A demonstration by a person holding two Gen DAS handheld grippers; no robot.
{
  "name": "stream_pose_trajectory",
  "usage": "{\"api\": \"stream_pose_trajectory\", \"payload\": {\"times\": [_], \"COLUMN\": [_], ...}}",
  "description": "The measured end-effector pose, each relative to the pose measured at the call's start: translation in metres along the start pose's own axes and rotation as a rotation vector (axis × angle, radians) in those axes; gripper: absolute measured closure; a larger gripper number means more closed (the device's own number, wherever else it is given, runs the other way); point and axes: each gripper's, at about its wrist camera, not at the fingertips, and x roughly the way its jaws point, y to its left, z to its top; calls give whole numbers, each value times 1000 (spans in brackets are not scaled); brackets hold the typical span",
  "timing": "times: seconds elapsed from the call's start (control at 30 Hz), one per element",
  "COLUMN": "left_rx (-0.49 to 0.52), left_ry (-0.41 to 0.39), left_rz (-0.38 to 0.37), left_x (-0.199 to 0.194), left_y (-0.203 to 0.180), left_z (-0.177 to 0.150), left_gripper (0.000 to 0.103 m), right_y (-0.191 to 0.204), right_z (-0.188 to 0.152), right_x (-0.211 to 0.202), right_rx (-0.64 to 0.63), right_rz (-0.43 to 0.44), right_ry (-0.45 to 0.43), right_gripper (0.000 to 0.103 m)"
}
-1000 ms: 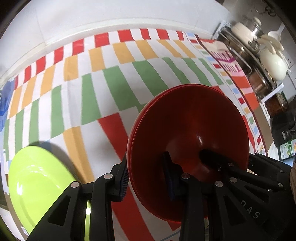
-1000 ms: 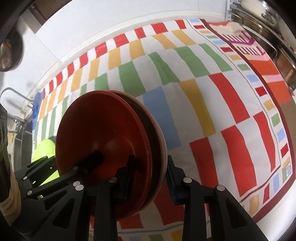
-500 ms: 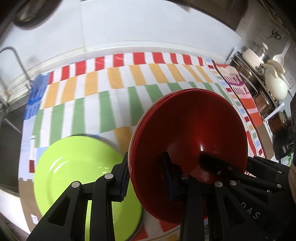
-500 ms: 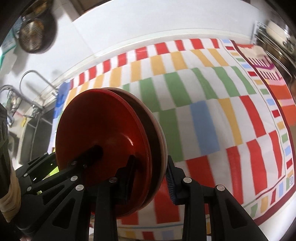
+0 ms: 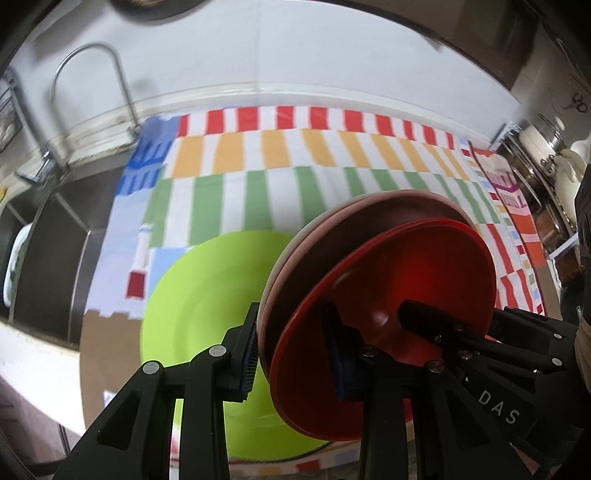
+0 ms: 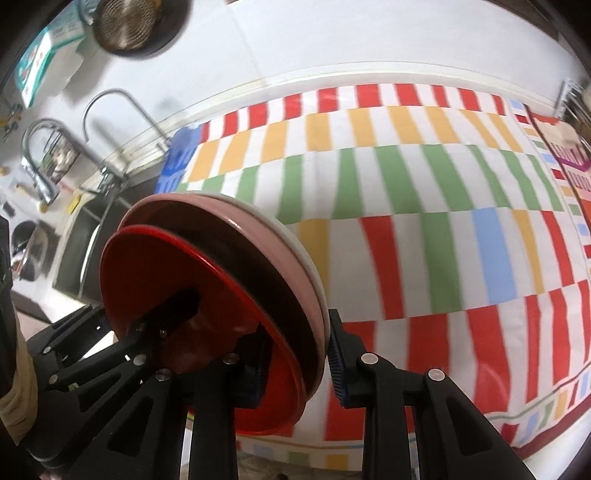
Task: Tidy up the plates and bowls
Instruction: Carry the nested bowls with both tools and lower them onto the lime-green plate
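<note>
Carrying the stack of red and pink plates [image 5: 388, 280] clamped rim to rim between left gripper [image 5: 295, 354] and closing right gripper [image 6: 295, 363], now over the green plate [image 5: 207, 295], hardly in view before, with sink [image 5: 44, 236] shown leftward; striped cloth [image 6: 424, 206] only in the right view.

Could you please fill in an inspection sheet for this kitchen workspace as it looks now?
Surface: striped cloth covers the counter.
Job's things: plate stack, red on top, held tilted off the cloth; green plate lies flat on the cloth.
Clutter: nothing seen.
Grippers: left gripper clamps the stack's rim; right gripper jaws closing on the opposite rim.
Cables: nothing seen.
Surroundings: sink and tap past one cloth end, pot rack past the other; strainer on the wall.
</note>
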Motion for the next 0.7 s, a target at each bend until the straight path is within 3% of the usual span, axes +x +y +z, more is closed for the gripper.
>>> {"api": "stream_pose_trajectory", "payload": {"times": [0.33,0.7], "left_rx": [-92,-113], "left_ry": [64,134], "left_rz": [47,24], "left_x": [0,18], "left_y": [52,69], "left_z": [-23,-27], "left_gripper": [71,71], "right_y": [44,53], "right_z": [-14,-22], "right_x": [36,68], "right_rx": [-42,-13], "right_rz": [74,83], "right_ry": [133,256], "right_gripper": [75,75]}}
